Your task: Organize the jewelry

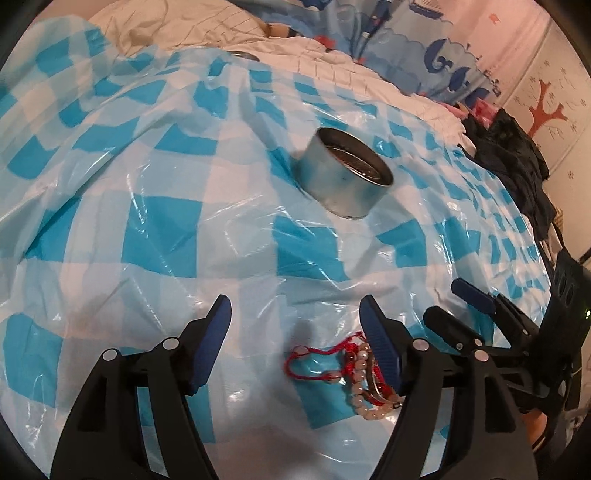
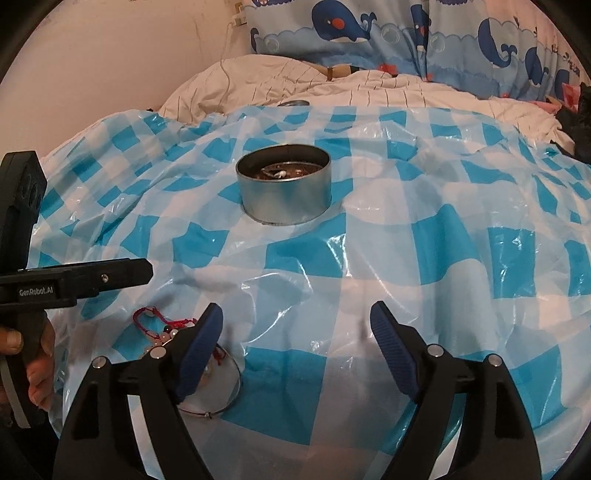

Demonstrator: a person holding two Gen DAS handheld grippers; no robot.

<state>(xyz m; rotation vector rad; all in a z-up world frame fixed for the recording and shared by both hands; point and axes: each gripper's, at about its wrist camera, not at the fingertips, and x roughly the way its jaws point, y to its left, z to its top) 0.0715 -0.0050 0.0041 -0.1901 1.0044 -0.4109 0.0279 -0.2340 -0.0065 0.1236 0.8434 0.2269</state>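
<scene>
A round metal tin [image 1: 343, 173] stands open on the blue-and-white checked plastic sheet [image 1: 166, 236]; in the right wrist view the tin [image 2: 284, 188] holds some jewelry. A pile of jewelry [image 1: 354, 373], a red cord bracelet and pale bead bracelets, lies on the sheet by the right finger of my open left gripper [image 1: 295, 314]. In the right wrist view the pile [image 2: 166, 332] and a thin silver bangle [image 2: 221, 398] lie beside and partly behind the left finger of my open, empty right gripper [image 2: 297, 321].
White bedding [image 2: 295, 85] and a blue whale-print pillow [image 2: 369, 33] lie behind the sheet. Dark clothes [image 1: 513, 155] are heaped at the right. The right gripper [image 1: 480, 317] shows at the left view's right edge; the left gripper's body [image 2: 55, 284] at the right view's left.
</scene>
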